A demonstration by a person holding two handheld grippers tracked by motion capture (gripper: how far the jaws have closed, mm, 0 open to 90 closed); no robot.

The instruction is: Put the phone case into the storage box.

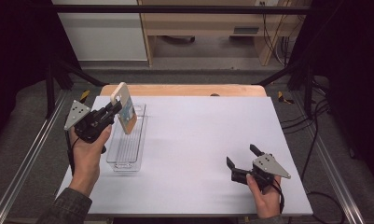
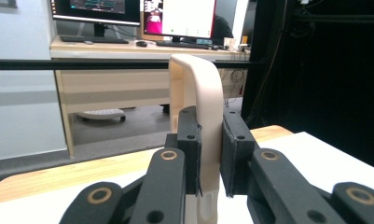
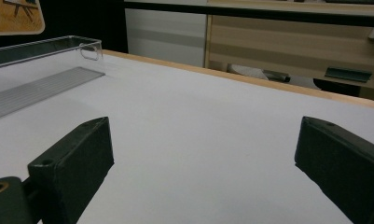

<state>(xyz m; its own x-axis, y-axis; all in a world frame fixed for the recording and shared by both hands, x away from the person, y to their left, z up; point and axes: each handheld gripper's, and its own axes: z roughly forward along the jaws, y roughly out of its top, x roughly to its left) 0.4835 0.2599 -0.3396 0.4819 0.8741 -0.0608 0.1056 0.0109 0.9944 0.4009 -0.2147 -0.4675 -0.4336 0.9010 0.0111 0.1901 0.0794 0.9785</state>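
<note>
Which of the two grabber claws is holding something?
The left gripper: its jaws are shut on the cream-handled board, held above the clear tray. The right gripper is open over the bare table.

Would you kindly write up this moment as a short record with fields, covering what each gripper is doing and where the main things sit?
Held item: cream, flat wooden board with a handle loop and printed face
Left gripper: shut on the board's edge, holding it tilted above the tray
Container: clear, long plastic tray, on the table's left side, nothing visible in it
Right gripper: open, holding nothing, low over the table's right side
Surface: white table top
</note>
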